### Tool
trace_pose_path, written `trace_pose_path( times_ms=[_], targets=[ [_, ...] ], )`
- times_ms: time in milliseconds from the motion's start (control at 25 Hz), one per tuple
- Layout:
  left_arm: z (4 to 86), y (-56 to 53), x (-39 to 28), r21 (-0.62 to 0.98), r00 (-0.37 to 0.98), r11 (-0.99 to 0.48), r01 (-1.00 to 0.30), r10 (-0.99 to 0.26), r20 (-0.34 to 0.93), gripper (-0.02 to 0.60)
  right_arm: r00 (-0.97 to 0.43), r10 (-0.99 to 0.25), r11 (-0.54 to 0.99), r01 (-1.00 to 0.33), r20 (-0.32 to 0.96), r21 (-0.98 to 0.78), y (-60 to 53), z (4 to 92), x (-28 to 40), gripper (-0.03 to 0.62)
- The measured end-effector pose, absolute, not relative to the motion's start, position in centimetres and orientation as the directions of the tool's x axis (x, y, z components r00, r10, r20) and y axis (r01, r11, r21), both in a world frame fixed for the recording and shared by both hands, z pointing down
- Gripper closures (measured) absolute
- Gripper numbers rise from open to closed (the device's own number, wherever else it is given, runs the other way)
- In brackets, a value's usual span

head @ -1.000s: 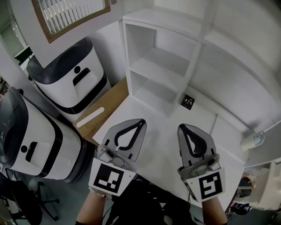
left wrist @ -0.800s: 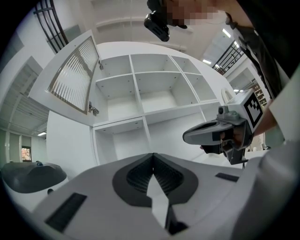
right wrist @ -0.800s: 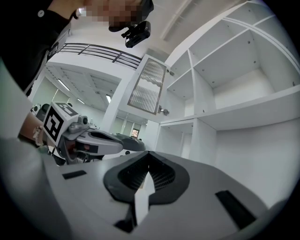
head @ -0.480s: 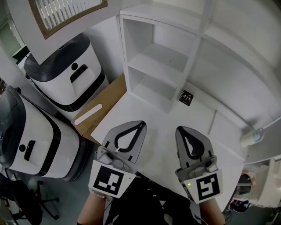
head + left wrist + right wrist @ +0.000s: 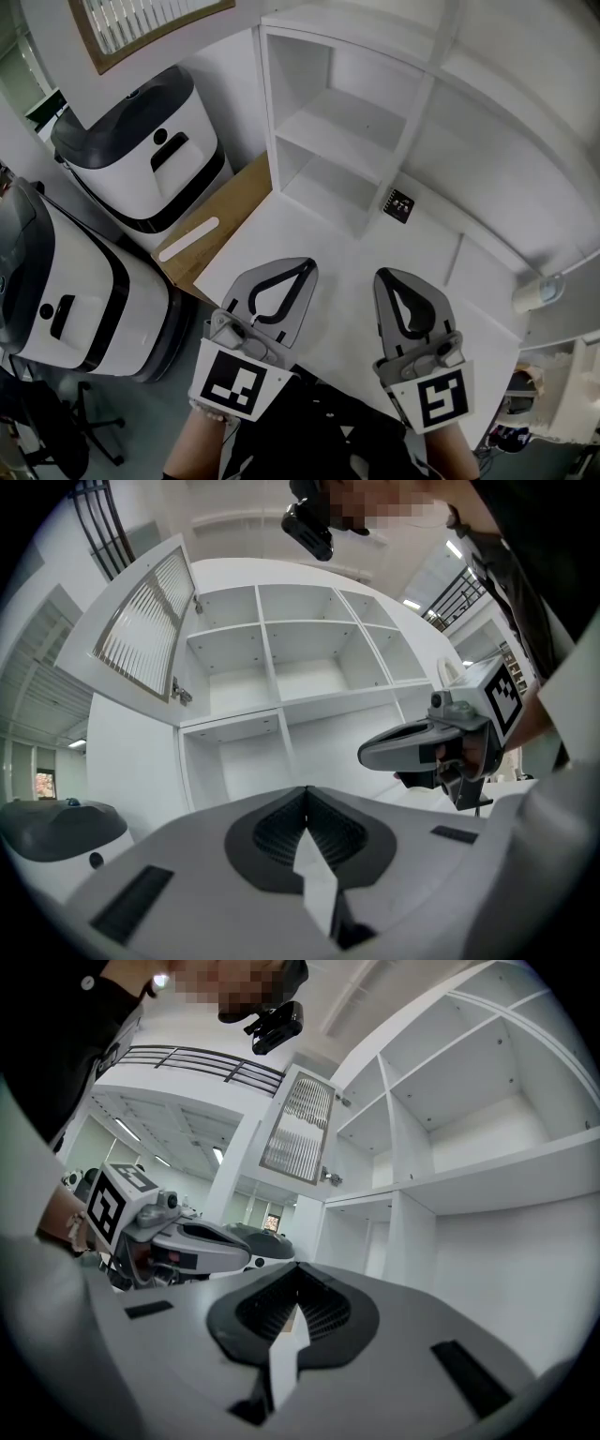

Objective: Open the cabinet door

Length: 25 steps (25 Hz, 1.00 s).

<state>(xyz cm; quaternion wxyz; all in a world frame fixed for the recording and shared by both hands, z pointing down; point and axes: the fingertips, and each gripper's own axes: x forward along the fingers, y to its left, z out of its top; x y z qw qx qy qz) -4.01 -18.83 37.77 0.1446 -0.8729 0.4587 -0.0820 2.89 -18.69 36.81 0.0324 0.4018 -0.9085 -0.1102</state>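
Observation:
The white shelf cabinet [image 5: 347,122] stands ahead with bare compartments. Its wood-framed door [image 5: 150,26] with ribbed glass hangs swung out at the upper left; in the left gripper view the door [image 5: 141,630] stands off the cabinet's top left corner, and in the right gripper view the door [image 5: 297,1129] sits left of the shelves. My left gripper [image 5: 307,265] and right gripper [image 5: 382,275] hover side by side over the white counter [image 5: 328,239], both pointing level at the cabinet. Both are shut with nothing between the jaws, and neither touches the door or the shelves.
Two white and black machines [image 5: 141,150] [image 5: 56,281] stand at the left on the floor. A brown board [image 5: 230,220] with a white strip lies beside the counter. A small black tag [image 5: 399,204] lies on the counter, and a white cylinder [image 5: 534,292] at the right edge.
The head view has shifted slightly. Both grippers keep their place and stay shut.

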Motion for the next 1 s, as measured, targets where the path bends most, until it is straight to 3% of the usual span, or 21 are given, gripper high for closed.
trace_pose_path(
  times_ms=[1000],
  targets=[
    [38.1, -18.5, -4.7, -0.294, 0.575, -0.551, -0.781, -0.818, 0.004, 0.580, -0.673, -0.739, 0.651, -0.723, -0.022, 0.232, -18.5, 36.8, 1.9, 0.592]
  ],
)
